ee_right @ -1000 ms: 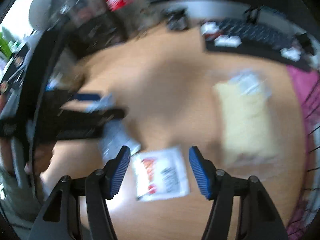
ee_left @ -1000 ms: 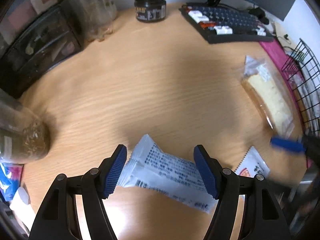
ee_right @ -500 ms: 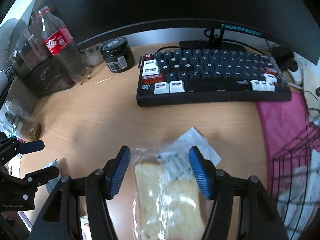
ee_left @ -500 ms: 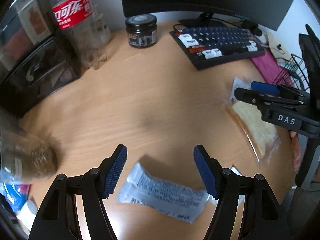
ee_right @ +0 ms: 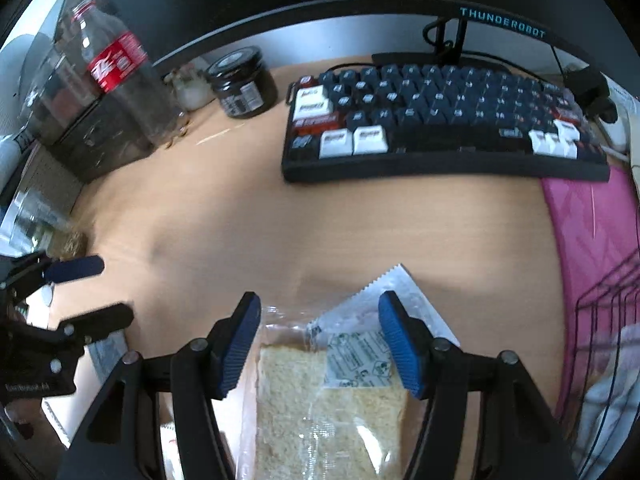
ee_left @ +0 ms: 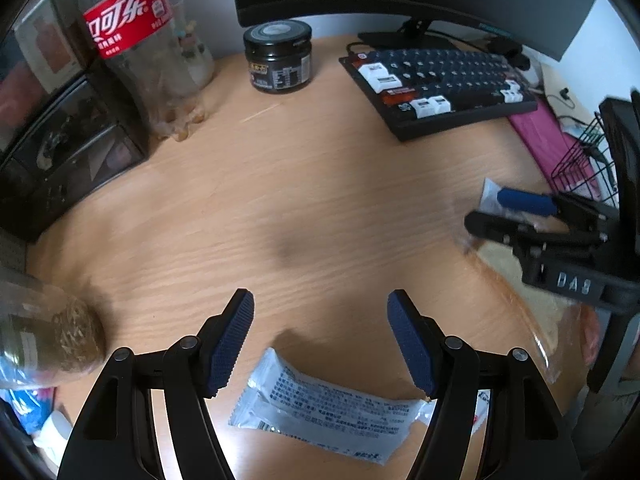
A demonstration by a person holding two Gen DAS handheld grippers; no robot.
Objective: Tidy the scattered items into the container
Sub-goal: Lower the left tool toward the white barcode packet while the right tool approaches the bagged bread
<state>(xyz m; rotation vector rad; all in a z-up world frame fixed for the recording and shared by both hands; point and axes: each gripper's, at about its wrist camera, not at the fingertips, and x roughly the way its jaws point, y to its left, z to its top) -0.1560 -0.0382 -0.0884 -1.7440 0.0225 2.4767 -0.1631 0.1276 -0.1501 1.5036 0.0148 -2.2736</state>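
The scattered items are all on the wood surface [ee_left: 320, 184] and none has gone into the container as far as I can see, so the tidying is at its start. Nearest to me on the left, the white snack packet [ee_left: 328, 404] lies flat at 6 o'clock, low between the spread fingers of my left gripper [ee_left: 320, 340], which is wide open and holding nothing. A second small sachet [ee_left: 482, 404] peeks out just past its right end, mostly hidden by my finger.

On the right, the bagged bread slice [ee_right: 328, 400] lies at 6 o'clock beneath my right gripper [ee_right: 320, 340], whose fingers are also wide apart and empty, one on either side of the bag. A silver sachet [ee_right: 384, 304] lies partly under the bag's top, near the right fingertip; whether the pads touch the plastic I cannot quite tell.

At 3 to 4 o'clock in the right view stands the black wire basket [ee_right: 600, 308] on a pink mat [ee_right: 592, 232], which I take to be the container; something pale lies in it, too blurred to name.

Farther out, at 12 o'clock, are the keyboard [ee_right: 440, 128], the dark jar [ee_left: 278, 58] and the cola bottle [ee_left: 136, 44].

What is left, I judge: close on each packet, carry it to the basket, and repeat.
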